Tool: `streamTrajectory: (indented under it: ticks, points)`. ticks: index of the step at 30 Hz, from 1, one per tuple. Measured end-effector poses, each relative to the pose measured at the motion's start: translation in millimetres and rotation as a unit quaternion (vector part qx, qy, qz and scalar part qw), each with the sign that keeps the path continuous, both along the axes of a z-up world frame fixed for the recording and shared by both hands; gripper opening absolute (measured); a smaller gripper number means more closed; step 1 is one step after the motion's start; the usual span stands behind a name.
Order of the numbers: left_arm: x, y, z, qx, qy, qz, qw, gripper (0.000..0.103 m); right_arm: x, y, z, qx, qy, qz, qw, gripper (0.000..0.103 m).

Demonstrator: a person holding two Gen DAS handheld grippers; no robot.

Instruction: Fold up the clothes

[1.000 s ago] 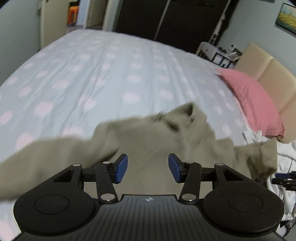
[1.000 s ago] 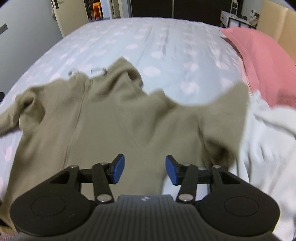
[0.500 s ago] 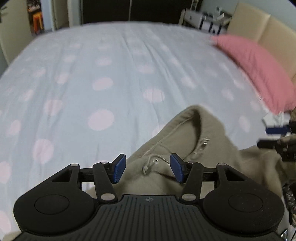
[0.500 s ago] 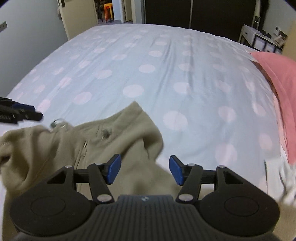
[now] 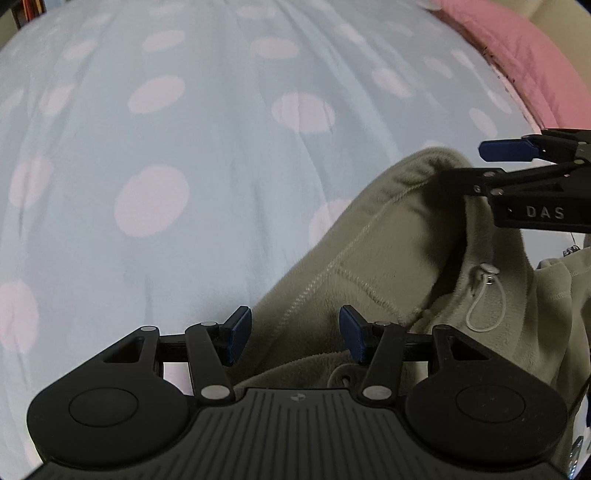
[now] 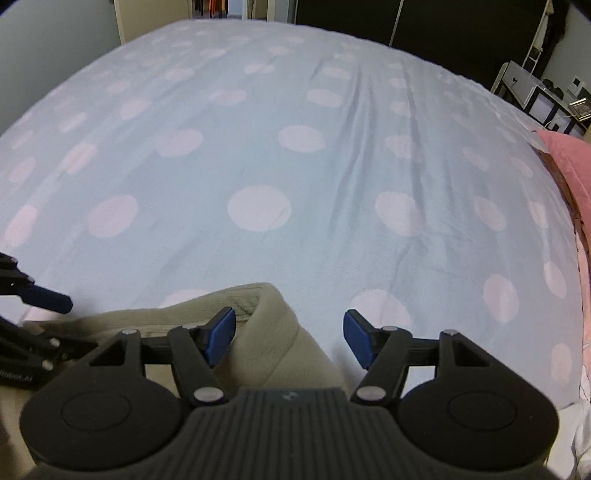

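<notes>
An olive-beige fleece hoodie (image 5: 388, 258) lies on the bed, hood end toward the far side. My left gripper (image 5: 291, 334) is open, low over the hood's left edge, with fleece between its blue pads. My right gripper (image 6: 290, 338) is open over the hood's right edge (image 6: 269, 325). The right gripper also shows in the left wrist view (image 5: 524, 173), at the hood's top. The left gripper's fingertip (image 6: 48, 299) shows at the left in the right wrist view. A white elastic cord loop (image 5: 484, 299) hangs at the collar.
The bed has a pale blue sheet with pink dots (image 6: 258, 166). A pink pillow (image 5: 528, 55) lies at the right edge, also in the right wrist view (image 6: 572, 162). White cloth (image 6: 580, 443) lies at the near right. A dark wardrobe (image 6: 424, 26) and a shelf (image 6: 532, 88) stand beyond the bed.
Both grippers have moved forward and down to the hood end of the hoodie. The garment, airborne and spread a second ago, now rests on the bed. Both jaws stayed open.
</notes>
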State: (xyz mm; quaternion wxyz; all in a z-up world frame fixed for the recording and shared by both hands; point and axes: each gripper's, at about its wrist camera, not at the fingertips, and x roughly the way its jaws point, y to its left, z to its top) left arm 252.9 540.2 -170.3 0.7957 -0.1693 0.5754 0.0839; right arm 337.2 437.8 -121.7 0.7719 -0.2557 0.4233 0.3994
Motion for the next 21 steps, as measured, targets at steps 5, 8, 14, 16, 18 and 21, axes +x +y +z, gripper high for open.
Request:
streamTrajectory:
  ticks: [5,8,14,16,18,21]
  points:
    - [1.2,6.9,-8.5,-0.019,0.017,0.027,0.9993,0.053,-2.6,-17.9,3.1,0.022,0.027,0.018,0.999,0.021]
    - [-2.7,11.7,-7.8,-0.046,0.012,0.054,0.9974,0.053,-15.3,-53.7,32.3,0.065,0.012,0.044,0.997,0.019]
    - [-4.0,-12.5,16.3,-0.070,-0.022,0.025,0.9970,0.000,-41.8,-141.1,70.4,0.117,0.013,0.061,0.991,0.019]
    - [-2.8,-23.1,28.1,-0.064,-0.031,0.016,0.9973,0.000,-41.9,-149.4,69.4,0.115,0.013,0.051,0.992,0.019]
    - [-0.1,-28.6,45.9,-0.045,-0.050,0.019,0.9976,0.000,-38.5,-149.6,69.1,0.115,0.013,0.038,0.993,0.019]
    - [-2.4,-25.4,86.8,-0.010,-0.104,0.030,0.9941,0.000,-35.1,-142.5,78.6,0.132,0.005,0.019,0.991,0.019]
